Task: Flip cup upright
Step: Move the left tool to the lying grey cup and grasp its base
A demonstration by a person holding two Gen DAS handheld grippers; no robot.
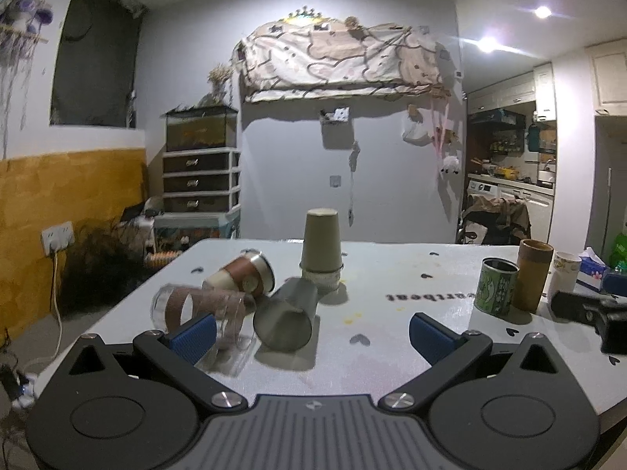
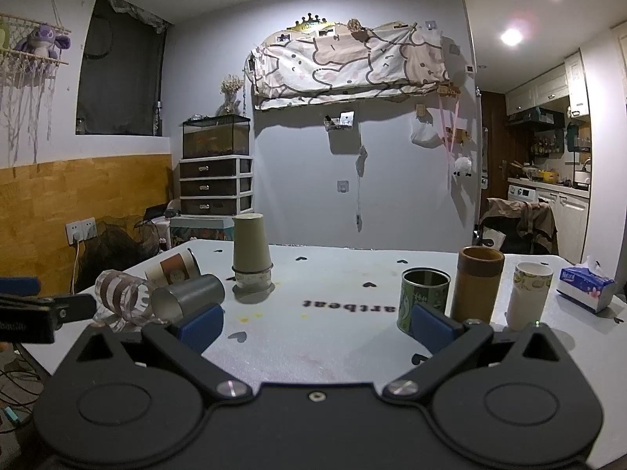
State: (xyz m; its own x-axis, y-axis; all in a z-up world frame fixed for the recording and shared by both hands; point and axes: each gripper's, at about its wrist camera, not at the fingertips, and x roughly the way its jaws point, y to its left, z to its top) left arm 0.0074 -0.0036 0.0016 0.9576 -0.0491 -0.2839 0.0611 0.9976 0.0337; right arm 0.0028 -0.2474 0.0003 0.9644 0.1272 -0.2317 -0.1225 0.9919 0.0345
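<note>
A grey metal cup (image 1: 286,315) lies on its side on the white table (image 1: 392,274), its closed base facing me; it also shows in the right wrist view (image 2: 188,297). Beside it lie a clear glass with a brown band (image 1: 196,309) (image 2: 123,299) and a brown-sleeved cup (image 1: 243,276) (image 2: 174,270). An olive paper cup (image 1: 321,241) (image 2: 252,244) stands upside down on a small cup. My left gripper (image 1: 311,337) is open and empty just before the grey cup. My right gripper (image 2: 317,323) is open and empty over the table's front.
At the right stand a green tin (image 2: 423,301) (image 1: 495,286), a tall brown tube (image 2: 476,286) (image 1: 533,274), a white patterned cup (image 2: 529,295) and a tissue pack (image 2: 586,288). The other gripper shows at each view's edge, the right one in the left wrist view (image 1: 591,313).
</note>
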